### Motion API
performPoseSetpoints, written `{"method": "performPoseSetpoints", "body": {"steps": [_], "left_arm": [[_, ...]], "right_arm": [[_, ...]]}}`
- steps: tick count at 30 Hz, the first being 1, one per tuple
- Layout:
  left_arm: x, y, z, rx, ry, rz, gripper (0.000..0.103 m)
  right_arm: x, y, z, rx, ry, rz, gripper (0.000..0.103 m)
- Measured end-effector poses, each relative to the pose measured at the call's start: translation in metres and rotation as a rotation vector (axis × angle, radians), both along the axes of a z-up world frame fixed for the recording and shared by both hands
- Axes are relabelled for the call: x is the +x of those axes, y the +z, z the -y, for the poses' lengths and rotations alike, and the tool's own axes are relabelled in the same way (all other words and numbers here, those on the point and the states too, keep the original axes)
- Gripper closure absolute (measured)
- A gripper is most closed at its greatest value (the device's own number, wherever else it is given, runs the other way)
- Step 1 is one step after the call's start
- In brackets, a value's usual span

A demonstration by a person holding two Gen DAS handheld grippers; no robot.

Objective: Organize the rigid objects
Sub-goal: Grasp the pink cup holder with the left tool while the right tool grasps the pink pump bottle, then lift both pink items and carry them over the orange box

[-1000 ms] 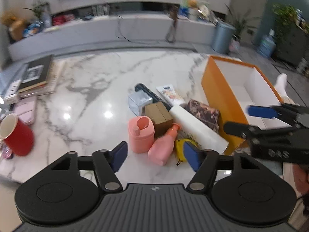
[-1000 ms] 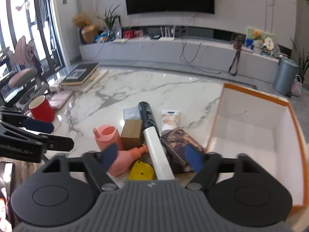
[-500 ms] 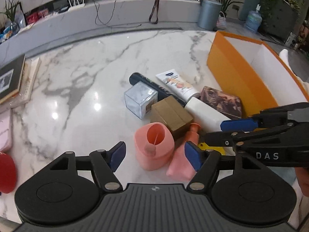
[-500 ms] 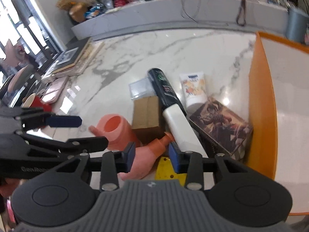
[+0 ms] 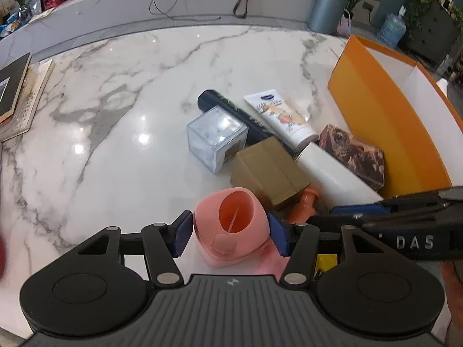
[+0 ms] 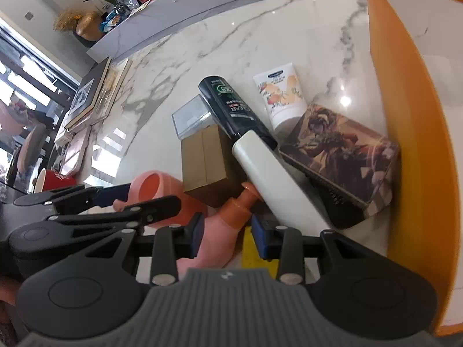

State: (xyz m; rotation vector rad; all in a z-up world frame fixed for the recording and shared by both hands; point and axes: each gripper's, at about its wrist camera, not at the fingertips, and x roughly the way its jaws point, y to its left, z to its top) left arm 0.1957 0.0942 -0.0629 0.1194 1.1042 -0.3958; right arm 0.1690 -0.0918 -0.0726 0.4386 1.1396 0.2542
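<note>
Left gripper (image 5: 230, 231), jaws just narrowing, brackets pink cup (image 5: 231, 228) without firm contact; right gripper (image 6: 226, 231) straddles pink bottle (image 6: 222, 231), grip unclear; cardboard box (image 5: 269, 170) crowds behind, orange bin (image 5: 385, 121) at tabletop's right edge.

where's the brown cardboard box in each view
Left wrist view: the brown cardboard box sits right of centre, just behind the pink cup.
Right wrist view: it lies left of centre, against the black and white bottle.
Shared landmark: the orange box at the right edge of both views.
</note>
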Motion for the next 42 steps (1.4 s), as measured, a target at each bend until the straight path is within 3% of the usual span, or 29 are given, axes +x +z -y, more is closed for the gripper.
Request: {"method": "performPoseSetpoints", "body": {"steps": [5,8,17,18,23,27,34,35,36,39,42], "left_arm": [[-0.002,0.000,-0.019,0.031,0.019,-0.042,0.038],[-0.006,0.001,-0.030,0.036,0.034,-0.052,0.038],[-0.016,0.003,-0.040,0.058,0.042,-0.079,0.038],[-0.016,0.003,-0.041,0.057,0.046,-0.081,0.037],[-0.018,0.003,-0.042,0.065,0.056,-0.079,0.035],[-0.019,-0.001,-0.042,0.065,0.063,-0.098,0.035],[-0.020,-0.005,-0.042,0.064,0.067,-0.106,0.038],[-0.021,-0.005,-0.042,0.061,0.064,-0.106,0.038],[-0.022,-0.004,-0.041,0.057,0.057,-0.108,0.038],[-0.023,-0.003,-0.039,0.049,0.050,-0.108,0.038],[-0.023,-0.003,-0.038,0.051,0.052,-0.100,0.038]], "right_arm": [[0.007,-0.006,-0.009,0.002,-0.012,-0.025,0.065],[0.011,-0.012,-0.013,-0.002,-0.030,-0.063,0.062],[0.020,-0.017,-0.033,-0.027,-0.014,-0.057,0.048],[0.021,-0.018,-0.035,-0.029,-0.007,-0.059,0.054],[0.019,-0.016,-0.033,-0.023,0.009,-0.063,0.060],[0.009,0.000,-0.027,-0.017,0.038,-0.009,0.082],[-0.010,0.026,-0.035,-0.085,0.118,0.106,0.084],[-0.012,0.029,-0.037,-0.102,0.135,0.133,0.087],[-0.015,0.032,-0.039,-0.129,0.154,0.165,0.103],[-0.020,0.041,-0.044,-0.175,0.199,0.229,0.103],[-0.018,0.040,-0.044,-0.164,0.222,0.223,0.103]]}}
